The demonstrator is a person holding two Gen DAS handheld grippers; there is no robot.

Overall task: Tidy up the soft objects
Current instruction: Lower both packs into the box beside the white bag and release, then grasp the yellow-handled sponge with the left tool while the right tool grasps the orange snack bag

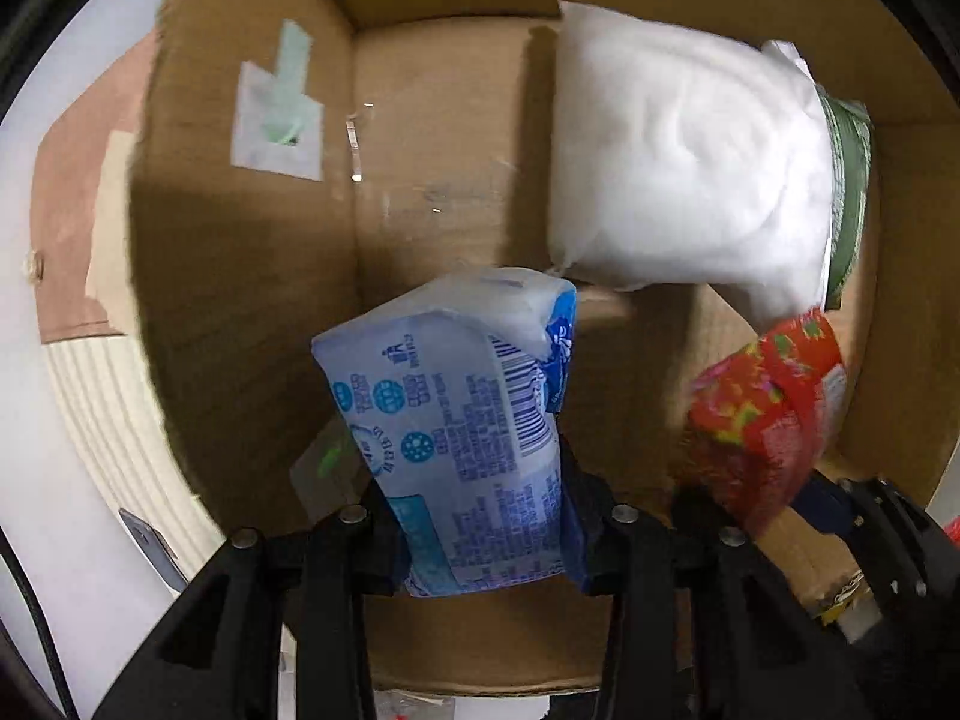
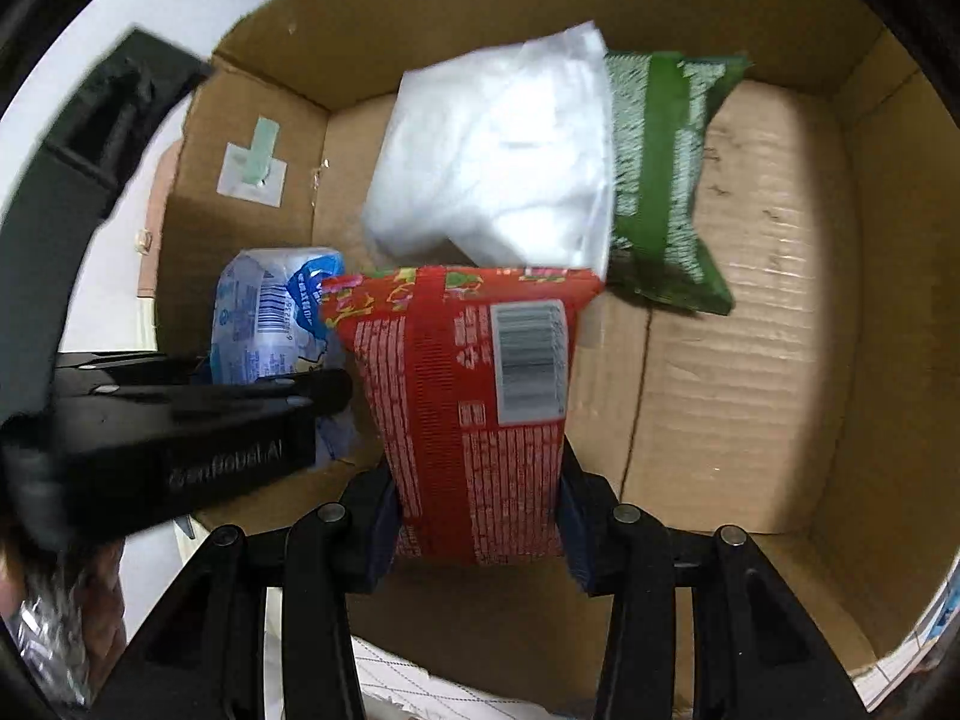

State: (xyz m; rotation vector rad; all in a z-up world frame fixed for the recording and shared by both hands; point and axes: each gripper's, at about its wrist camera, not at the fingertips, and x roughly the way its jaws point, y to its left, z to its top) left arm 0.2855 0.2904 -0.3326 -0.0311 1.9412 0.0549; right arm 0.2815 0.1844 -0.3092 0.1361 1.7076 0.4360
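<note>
1. Left wrist view: the left gripper [image 1: 480, 531] clamps the blue tissue pack [image 1: 465, 420] at lower centre, held above the floor of the cardboard box [image 1: 432, 138]. The pack bulges beyond the fingers, so a loose squeeze could let it slide out askew. The white pack [image 1: 678, 162] lies upper right, the red pack [image 1: 765, 414] close at right; the two carried packs could collide.
2. Right wrist view: the right gripper [image 2: 477, 525] grips the red pack [image 2: 474, 402] at centre, pointing into the box toward the white pack [image 2: 498, 162] and green pack [image 2: 660, 180]. The left gripper [image 2: 198, 426] crowds in from the left, seemingly almost touching, though blur hides the gap.
</note>
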